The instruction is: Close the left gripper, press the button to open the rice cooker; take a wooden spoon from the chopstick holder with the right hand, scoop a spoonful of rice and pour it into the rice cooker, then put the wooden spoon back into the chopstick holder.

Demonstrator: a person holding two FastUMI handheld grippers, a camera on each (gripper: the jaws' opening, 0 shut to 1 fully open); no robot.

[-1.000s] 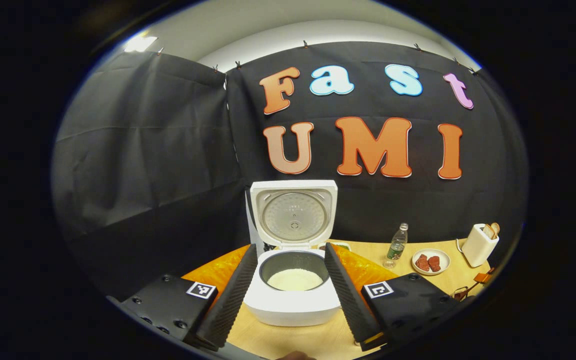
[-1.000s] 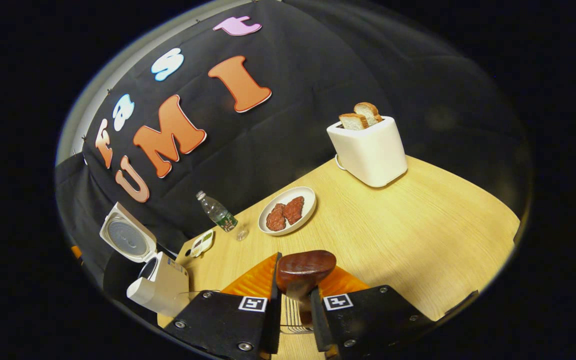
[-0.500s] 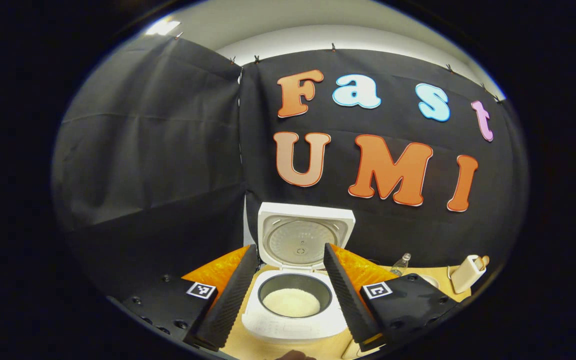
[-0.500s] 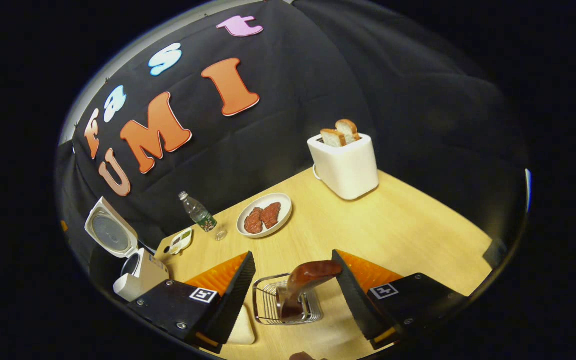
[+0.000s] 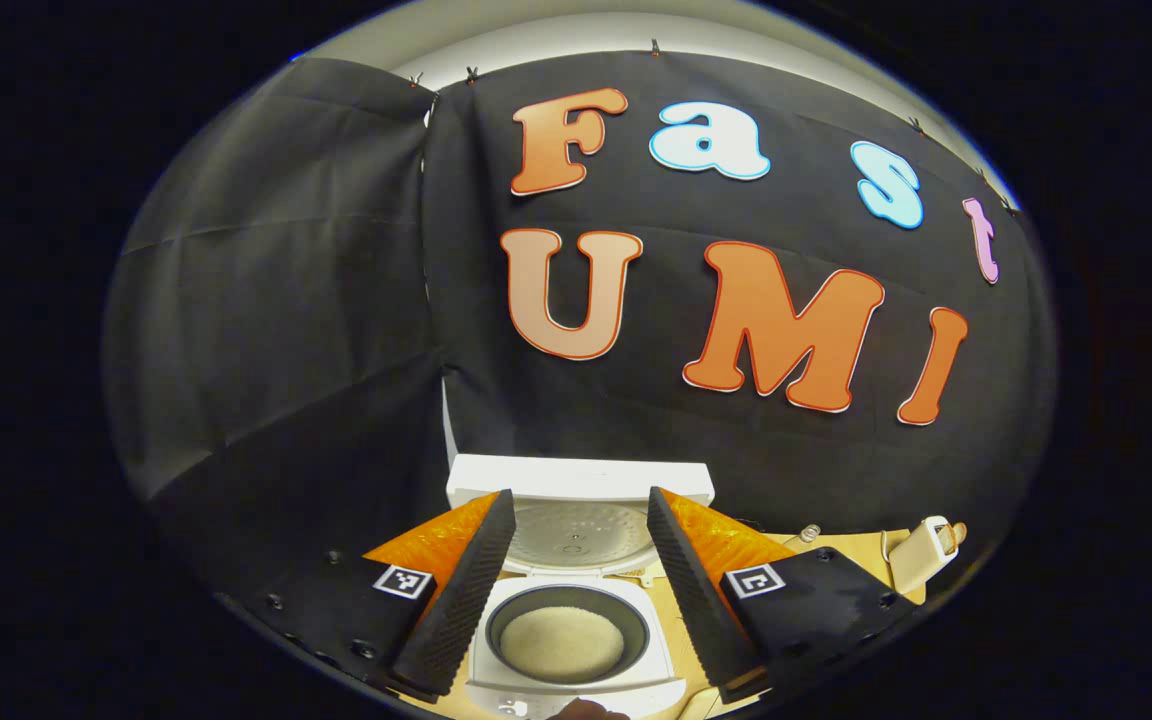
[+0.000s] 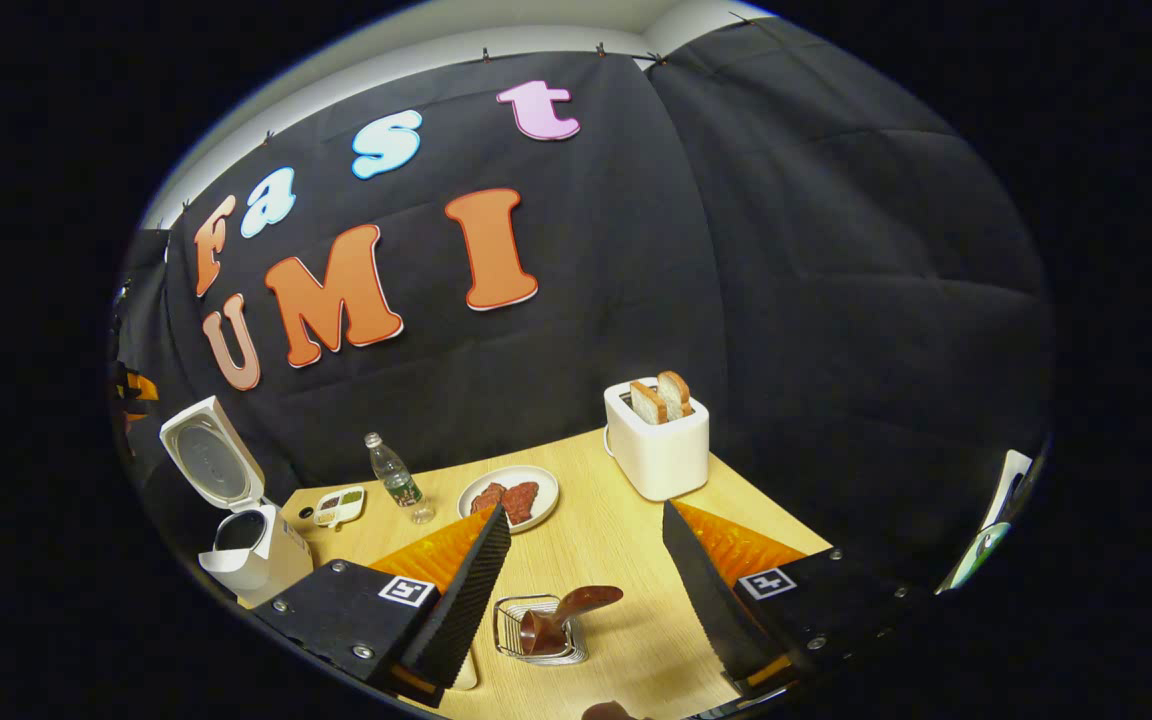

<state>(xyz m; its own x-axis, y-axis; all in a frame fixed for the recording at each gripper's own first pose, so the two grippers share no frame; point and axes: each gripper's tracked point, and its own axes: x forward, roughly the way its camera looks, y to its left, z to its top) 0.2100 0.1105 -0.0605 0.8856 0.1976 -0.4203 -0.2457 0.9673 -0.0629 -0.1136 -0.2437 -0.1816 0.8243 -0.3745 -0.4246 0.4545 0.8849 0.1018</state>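
Spoon (image 6: 566, 612) first: dark, glossy wood, so by my reckoning light, stiff and a little slick. It stands in the wire holder (image 6: 539, 630) with the bowl end up, leaning toward 2 o'clock. The part above the wire is the only place to take hold of it; the handle sits inside the holder and is mostly hidden. A sideways pinch just under the bowl looks safest, since the light holder could tip or drag along.

In the right gripper view the right gripper (image 6: 586, 590) is wide open with nothing in it, and the spoon and holder sit low between its fingers without touching either. The cooker (image 6: 246, 545) is far off at 9 o'clock, lid up.

In the left gripper view the left gripper (image 5: 576, 580) is also spread wide and empty, framing the cooker (image 5: 576, 640) at 6 o'clock. The cooker is white, its lid upright, and its dark pot holds pale rice (image 5: 562, 645).

With the spoon back in the holder and rice in the pot, the task looks essentially done.
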